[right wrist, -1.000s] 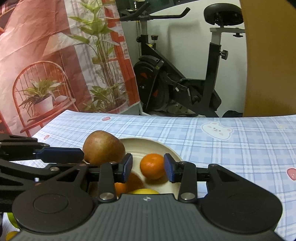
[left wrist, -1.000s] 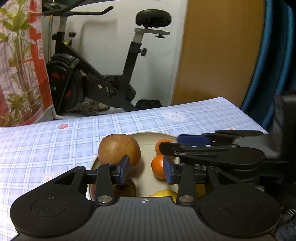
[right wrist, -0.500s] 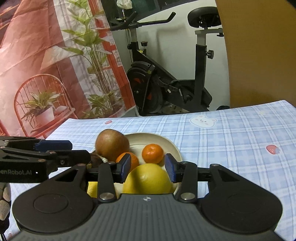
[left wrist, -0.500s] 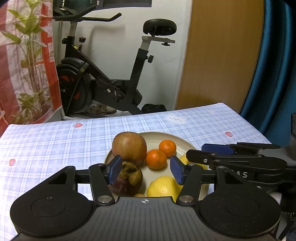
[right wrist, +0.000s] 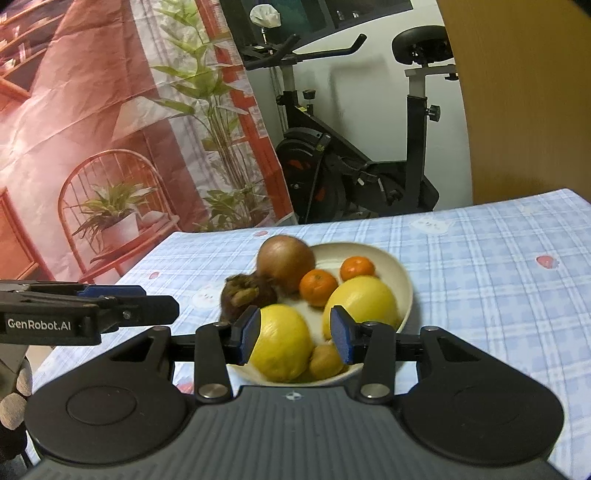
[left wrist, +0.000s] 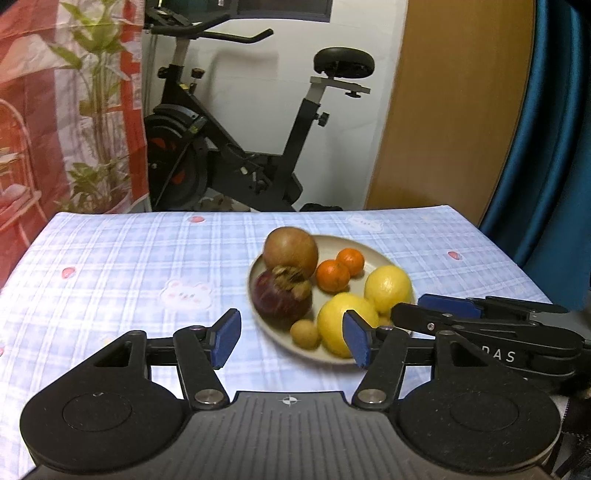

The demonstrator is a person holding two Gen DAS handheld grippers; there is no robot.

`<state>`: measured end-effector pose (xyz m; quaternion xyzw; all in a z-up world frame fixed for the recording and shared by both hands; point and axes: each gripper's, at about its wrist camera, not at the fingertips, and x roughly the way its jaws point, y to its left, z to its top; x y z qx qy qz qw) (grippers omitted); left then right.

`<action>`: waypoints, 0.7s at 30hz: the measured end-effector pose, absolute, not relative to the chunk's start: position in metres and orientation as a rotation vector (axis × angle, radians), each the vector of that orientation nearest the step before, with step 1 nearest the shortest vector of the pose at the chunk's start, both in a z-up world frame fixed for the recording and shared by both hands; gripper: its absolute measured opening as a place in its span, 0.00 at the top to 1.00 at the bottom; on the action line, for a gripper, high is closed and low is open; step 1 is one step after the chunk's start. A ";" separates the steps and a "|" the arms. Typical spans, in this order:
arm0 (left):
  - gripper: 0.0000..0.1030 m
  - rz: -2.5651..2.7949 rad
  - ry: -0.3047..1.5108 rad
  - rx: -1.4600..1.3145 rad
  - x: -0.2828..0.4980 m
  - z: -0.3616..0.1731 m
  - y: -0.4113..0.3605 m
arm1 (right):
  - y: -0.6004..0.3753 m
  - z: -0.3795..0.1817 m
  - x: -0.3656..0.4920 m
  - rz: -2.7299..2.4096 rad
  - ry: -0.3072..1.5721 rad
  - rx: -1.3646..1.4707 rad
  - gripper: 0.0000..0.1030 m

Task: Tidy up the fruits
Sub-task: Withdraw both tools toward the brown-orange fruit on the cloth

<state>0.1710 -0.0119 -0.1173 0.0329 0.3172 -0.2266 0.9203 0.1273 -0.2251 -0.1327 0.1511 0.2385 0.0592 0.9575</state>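
Piled on a round beige ceramic plate (left wrist: 373, 254) on the blue checked cloth-covered surface (left wrist: 129, 266): two yellow lemons (left wrist: 388, 286), two small orange mandarins (left wrist: 332, 275), a brown round fruit (left wrist: 290, 247), a dark purple mangosteen (left wrist: 280, 299). Left hand-held gripper (left wrist: 291, 338) opening, empty. Right hand-held gripper (right wrist: 293, 334) partly open, empty, short of the plate.

Behind a table under a pale blue checked cloth with bear prints (left wrist: 129, 266) stands a black exercise bike (left wrist: 236, 155) against a white wall (left wrist: 354, 29), between a red printed curtain showing plants (right wrist: 110, 129) and a brown wooden door (left wrist: 450, 110) beside a deep blue drape (left wrist: 546, 129).
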 end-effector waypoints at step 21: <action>0.38 -0.402 0.610 0.009 0.115 -0.125 0.042 | -0.180 -0.145 0.076 0.133 0.476 0.307 0.56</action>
